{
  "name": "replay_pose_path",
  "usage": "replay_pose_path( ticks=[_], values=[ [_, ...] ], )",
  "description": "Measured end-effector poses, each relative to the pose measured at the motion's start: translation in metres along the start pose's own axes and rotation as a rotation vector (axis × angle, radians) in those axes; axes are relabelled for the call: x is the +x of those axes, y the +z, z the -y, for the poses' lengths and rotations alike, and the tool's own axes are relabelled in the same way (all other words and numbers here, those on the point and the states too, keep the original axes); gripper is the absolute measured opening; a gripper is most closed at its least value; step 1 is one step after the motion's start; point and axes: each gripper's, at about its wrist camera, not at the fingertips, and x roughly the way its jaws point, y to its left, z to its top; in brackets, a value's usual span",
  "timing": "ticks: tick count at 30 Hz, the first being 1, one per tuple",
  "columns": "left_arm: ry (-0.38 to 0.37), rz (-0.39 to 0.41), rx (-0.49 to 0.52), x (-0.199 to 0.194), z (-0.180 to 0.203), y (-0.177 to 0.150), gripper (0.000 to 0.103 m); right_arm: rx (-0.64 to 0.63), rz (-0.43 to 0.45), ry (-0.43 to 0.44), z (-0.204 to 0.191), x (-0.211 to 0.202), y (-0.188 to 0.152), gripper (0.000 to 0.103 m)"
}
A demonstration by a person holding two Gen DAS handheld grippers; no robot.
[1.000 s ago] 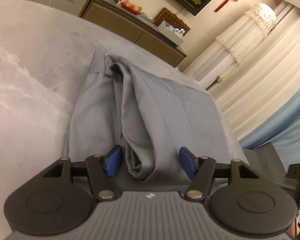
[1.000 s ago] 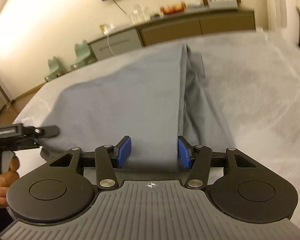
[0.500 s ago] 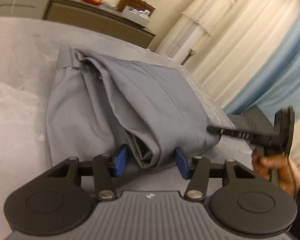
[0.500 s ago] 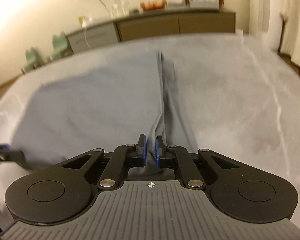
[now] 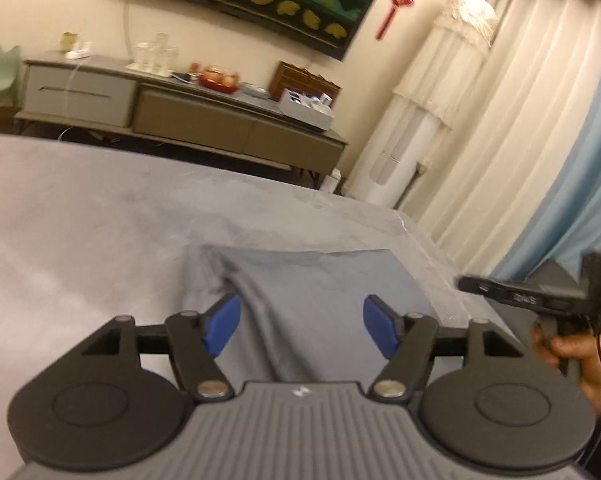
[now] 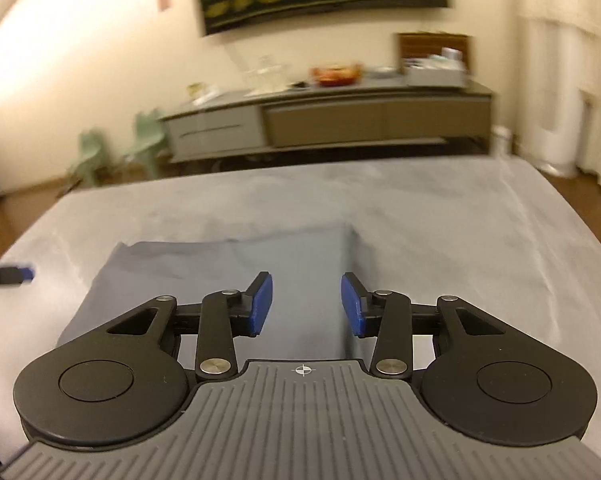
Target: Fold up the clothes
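A grey garment [image 5: 320, 288] lies folded into a compact rectangle on the grey bed cover [image 5: 100, 224], with a raised fold ridge along one side. My left gripper [image 5: 300, 330] hovers open over its near edge, nothing between the blue pads. A hand holds my right gripper [image 5: 472, 285], which shows side-on at the right edge of the left wrist view. In the right wrist view the garment [image 6: 220, 268] lies just ahead of my right gripper [image 6: 305, 306], which is open and holds nothing. At the far left the tip of my left gripper [image 6: 20, 275] pokes in.
A long sideboard [image 5: 188, 120] with glasses, a fruit bowl and a box stands against the far wall. Pale curtains [image 5: 520, 140] and a white tower unit [image 5: 404, 152] are at the right. Green chairs [image 6: 140, 140] stand at the left. The bed's far edge [image 6: 300, 168] lies ahead.
The right gripper was shut on the garment's edge half a second ago and is open now. The left jaws have widened. Both cameras have tilted up and the garment looks shorter.
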Motion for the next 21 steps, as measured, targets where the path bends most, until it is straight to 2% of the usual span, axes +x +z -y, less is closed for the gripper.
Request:
replay_pose_path(
  ticks=[4, 7, 9, 11, 12, 14, 17, 19, 21],
  values=[
    [-0.006, -0.103, 0.036, 0.033, 0.008, -0.019, 0.067, -0.15, -0.053, 0.083, 0.002, 0.057, 0.001, 0.042],
    [0.032, -0.172, 0.023, 0.047, -0.002, -0.056, 0.069, -0.215, -0.197, 0.073, 0.011, 0.089, -0.022, 0.041],
    [0.059, -0.196, 0.015, 0.053, -0.007, -0.074, 0.071, -0.205, -0.24, 0.052, 0.021, 0.094, -0.023, 0.043],
    [0.063, -0.206, 0.008, 0.05, -0.006, -0.071, 0.07, -0.156, -0.277, 0.04, 0.032, 0.094, -0.017, 0.045],
    [0.059, -0.214, -0.002, 0.048, -0.004, -0.066, 0.067, -0.138, -0.281, 0.044, 0.035, 0.091, -0.014, 0.045],
    [0.032, -0.207, 0.03, 0.039, 0.002, -0.051, 0.066, -0.124, -0.248, 0.062, 0.037, 0.083, -0.006, 0.045],
    [0.016, -0.128, 0.104, 0.021, 0.012, -0.02, 0.072, -0.128, -0.148, 0.088, 0.029, 0.079, 0.01, 0.045],
    [0.045, -0.088, 0.121, 0.026, 0.012, 0.002, 0.08, -0.131, -0.081, 0.105, 0.024, 0.077, 0.02, 0.047],
    [0.067, -0.108, 0.102, 0.05, 0.002, 0.02, 0.081, -0.137, -0.044, 0.116, 0.021, 0.08, 0.027, 0.048]
  ],
)
